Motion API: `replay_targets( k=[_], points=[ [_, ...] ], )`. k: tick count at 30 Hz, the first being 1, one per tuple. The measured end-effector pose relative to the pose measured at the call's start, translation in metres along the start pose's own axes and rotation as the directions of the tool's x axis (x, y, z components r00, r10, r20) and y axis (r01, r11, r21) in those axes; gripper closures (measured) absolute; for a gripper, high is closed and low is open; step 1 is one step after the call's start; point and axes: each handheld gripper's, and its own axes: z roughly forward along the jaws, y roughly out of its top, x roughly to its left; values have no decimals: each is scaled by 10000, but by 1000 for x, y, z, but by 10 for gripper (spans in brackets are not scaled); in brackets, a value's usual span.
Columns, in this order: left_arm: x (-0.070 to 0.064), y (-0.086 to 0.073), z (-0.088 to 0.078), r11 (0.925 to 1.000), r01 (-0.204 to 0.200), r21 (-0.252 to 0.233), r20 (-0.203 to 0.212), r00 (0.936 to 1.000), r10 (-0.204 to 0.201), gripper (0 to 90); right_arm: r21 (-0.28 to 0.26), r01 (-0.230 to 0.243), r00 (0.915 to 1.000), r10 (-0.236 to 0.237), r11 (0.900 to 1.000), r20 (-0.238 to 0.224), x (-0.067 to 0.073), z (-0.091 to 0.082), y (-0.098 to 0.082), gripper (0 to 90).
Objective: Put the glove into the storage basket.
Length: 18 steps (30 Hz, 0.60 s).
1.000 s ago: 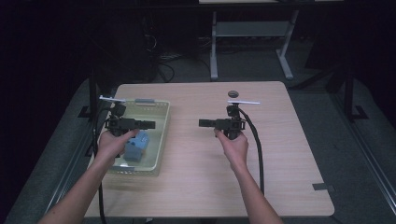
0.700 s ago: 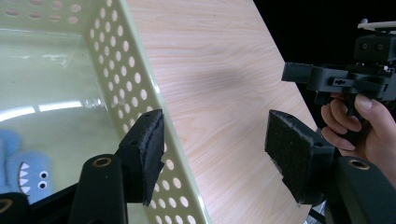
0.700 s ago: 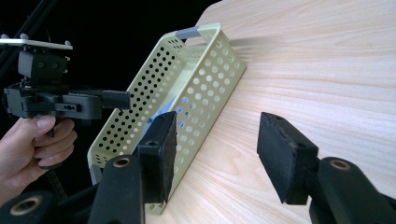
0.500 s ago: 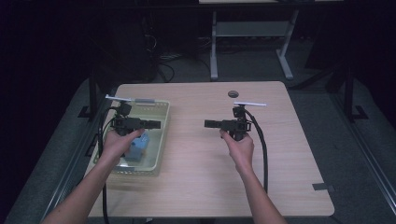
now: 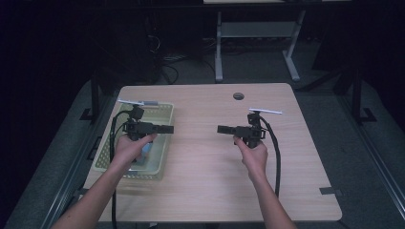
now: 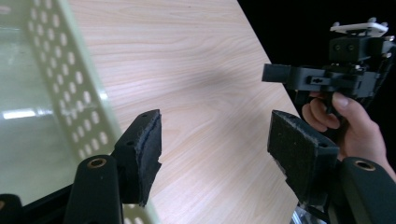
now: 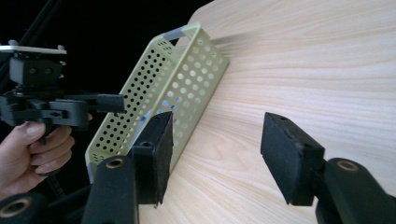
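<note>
My left gripper is held level over the right rim of a pale green perforated basket, pointing right. Its jaws stand open and have just been opening, with nothing between them. My right gripper hovers over the bare wooden table, pointing left at the other one. It is open too, its jaws just widened, and only wood shows in the gap. A blue thing lies in the basket, mostly hidden by the left hand. The two grippers face each other, well apart.
A small round hole sits near the table's far edge. The basket's holed wall runs along the left part of the table. Beyond the table are a dark floor, cables and a metal stand.
Both hands have shifted to the right in the high view. The left gripper's tips now reach past the basket's right rim. Its hand covers more of the blue thing.
</note>
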Motion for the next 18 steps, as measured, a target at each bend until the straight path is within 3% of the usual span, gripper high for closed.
replay_targets(
  k=[18],
  points=[
    [-15,-5,26,9997,-196,160,473,9987,188,279,-703,-414,9987,435,9967,282,-21,-33,-6,389]
  ],
)
